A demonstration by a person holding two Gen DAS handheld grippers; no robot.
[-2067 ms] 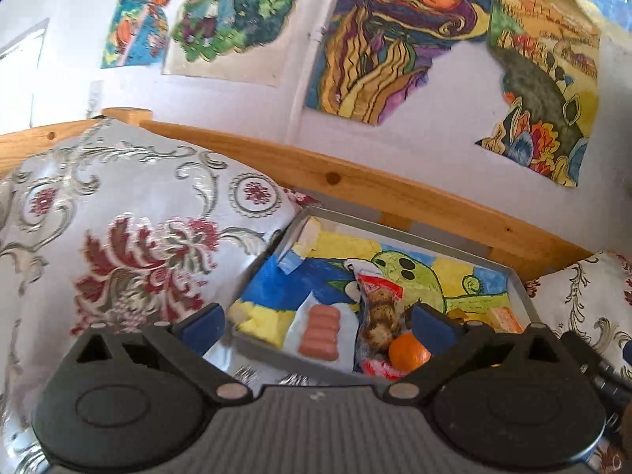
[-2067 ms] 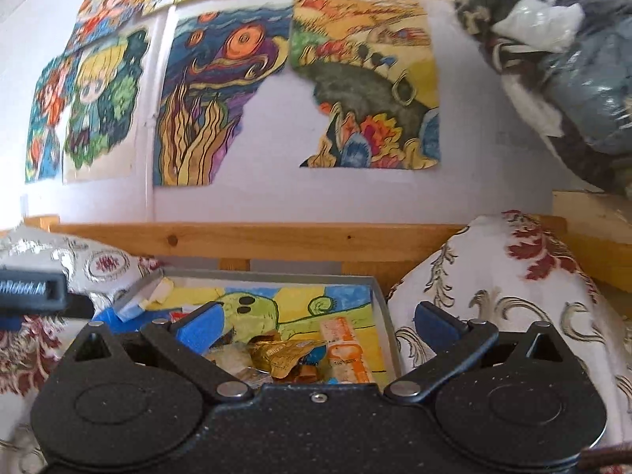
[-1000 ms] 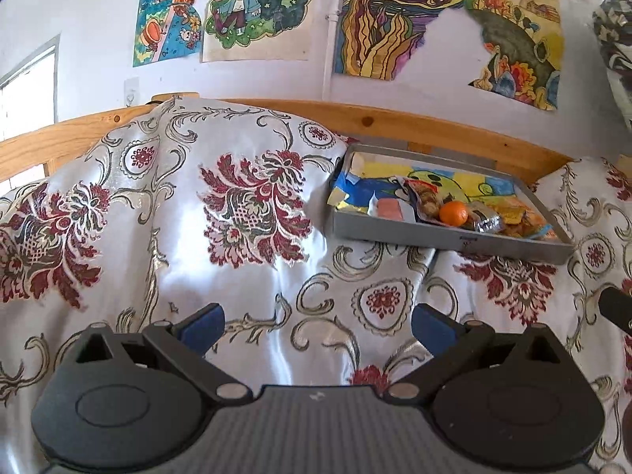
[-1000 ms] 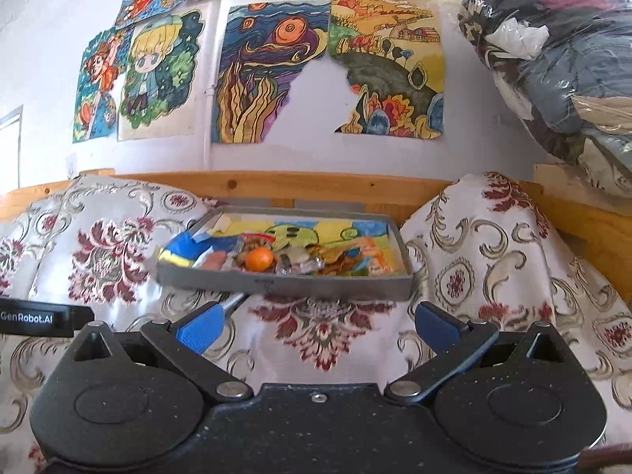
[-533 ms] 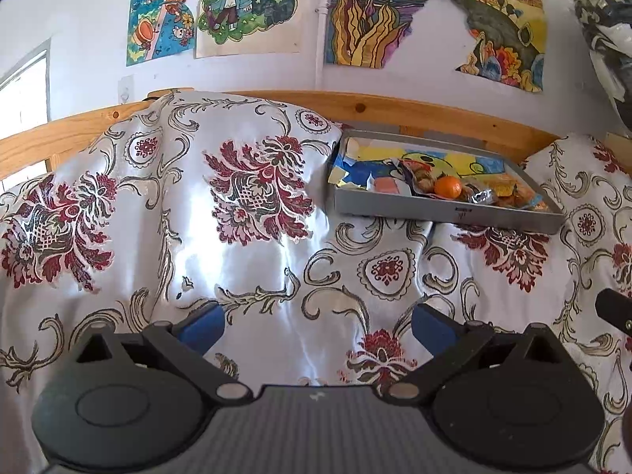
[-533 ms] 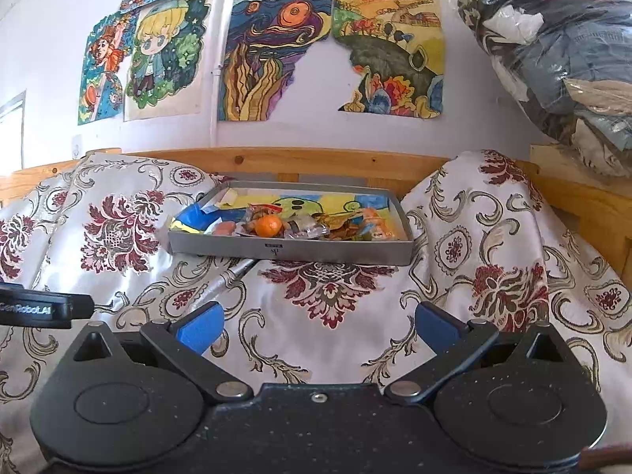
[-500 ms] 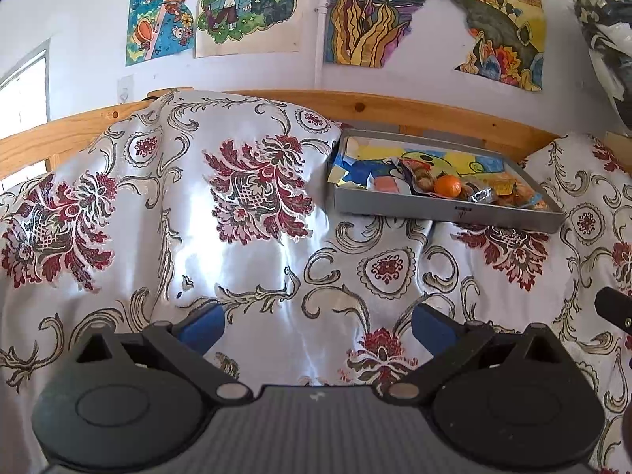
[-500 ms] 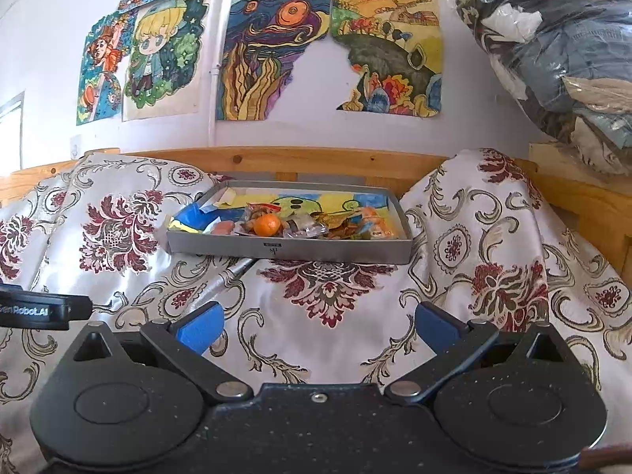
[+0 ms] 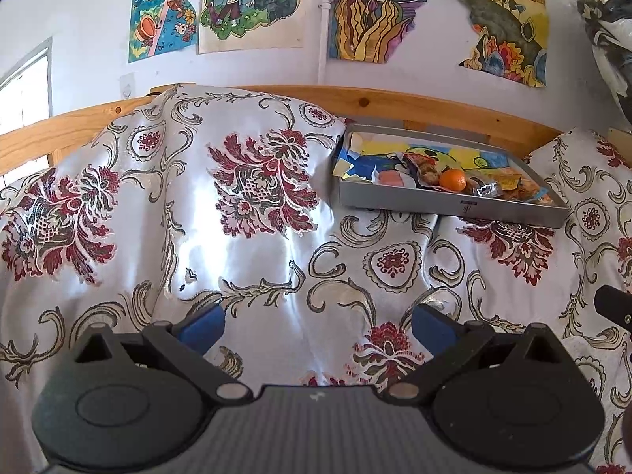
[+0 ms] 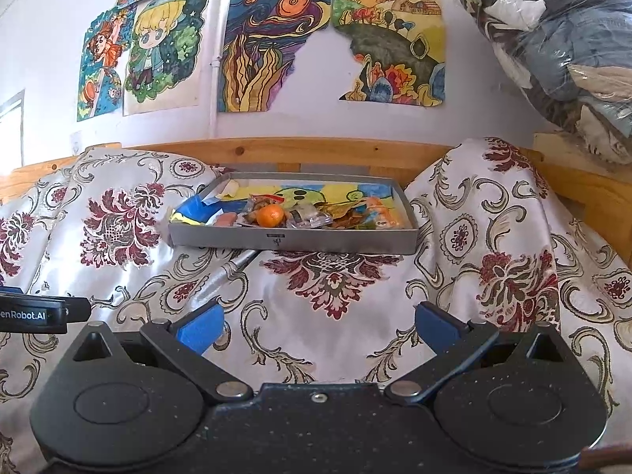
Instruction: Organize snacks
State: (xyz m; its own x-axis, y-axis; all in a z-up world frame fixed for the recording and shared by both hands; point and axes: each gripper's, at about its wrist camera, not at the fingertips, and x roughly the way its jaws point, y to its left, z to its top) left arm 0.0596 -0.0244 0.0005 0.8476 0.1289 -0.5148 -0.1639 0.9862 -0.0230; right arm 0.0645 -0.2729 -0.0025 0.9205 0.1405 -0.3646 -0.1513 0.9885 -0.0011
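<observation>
A broad stretch of floral satin cloth (image 10: 316, 308) lies open between both grippers and the grey tray (image 10: 292, 241), with nothing resting on it. The left gripper (image 9: 316, 324) hangs over the near cloth, its blue-padded fingers (image 9: 201, 326) spread wide and empty. The right gripper (image 10: 316, 326) does the same, fingers (image 10: 434, 328) wide apart with nothing between them. The tip of the left gripper shows at the left edge of the right wrist view.

The tray sits far back in a dip of the cloth, its far rim close to the wooden rail (image 10: 316, 154), which bounds the area at the wall. The cloth bulges high on the tray's left (image 9: 237, 166) and again on its right (image 10: 493, 205), so the tray is hemmed in on both sides and open from the near side.

Inside the tray, over a colourful drawing, the snacks are bunched toward the near wall: an orange mandarin (image 10: 271, 215) near the middle, a pack of pink sausages (image 9: 389, 178) to its left, a clear bag of brown pieces (image 9: 428, 172) just behind it, a crinkled silver wrapper (image 10: 308, 215) to its right, and orange packets (image 10: 379, 213) at the right end. The far half of the tray holds no snacks.
</observation>
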